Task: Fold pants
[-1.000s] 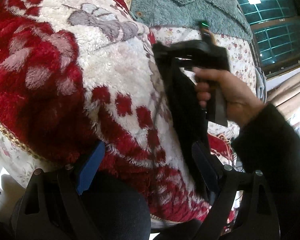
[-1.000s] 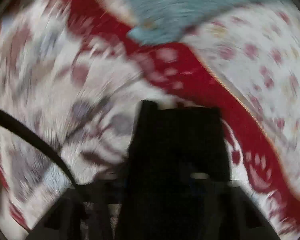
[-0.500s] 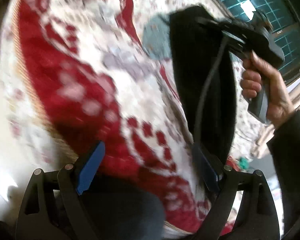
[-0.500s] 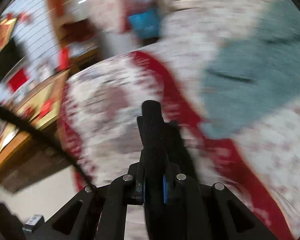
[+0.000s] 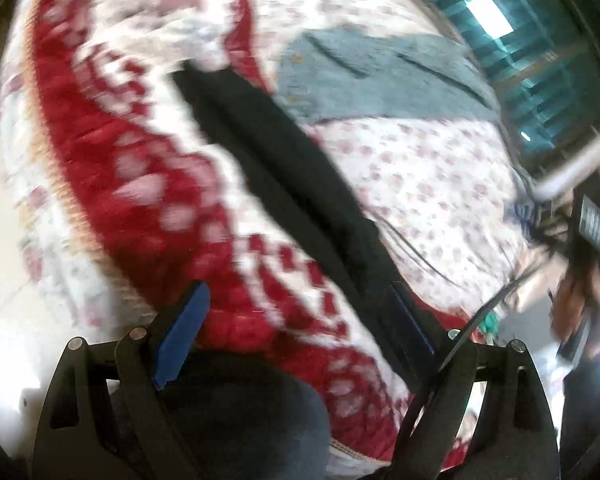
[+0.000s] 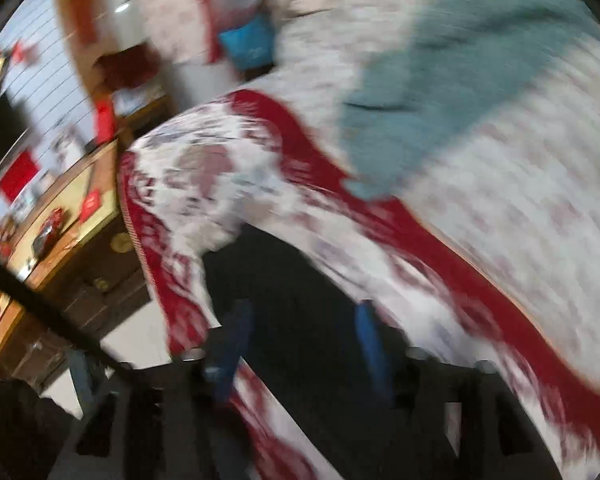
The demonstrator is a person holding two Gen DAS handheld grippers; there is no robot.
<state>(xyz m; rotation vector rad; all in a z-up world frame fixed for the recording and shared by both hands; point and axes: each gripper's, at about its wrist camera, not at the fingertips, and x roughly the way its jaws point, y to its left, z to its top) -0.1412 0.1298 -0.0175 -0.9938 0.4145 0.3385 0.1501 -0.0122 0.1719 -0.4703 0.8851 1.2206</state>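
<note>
Left wrist: left gripper wide open, pants strung loose over blanket; right gripper parted, grip unclear. Pants could bunch.

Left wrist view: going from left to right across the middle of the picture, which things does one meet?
Red-and-white patterned blanket → black pants → white floral bedsheet → right claw held by a hand.

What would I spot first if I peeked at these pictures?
The long black pants stretched slantwise across the red and white blanket. Behind them a fuzzy teal sweater lies on the flowered bedspread. Near the bottom, the left gripper has its jaws wide apart.
</note>
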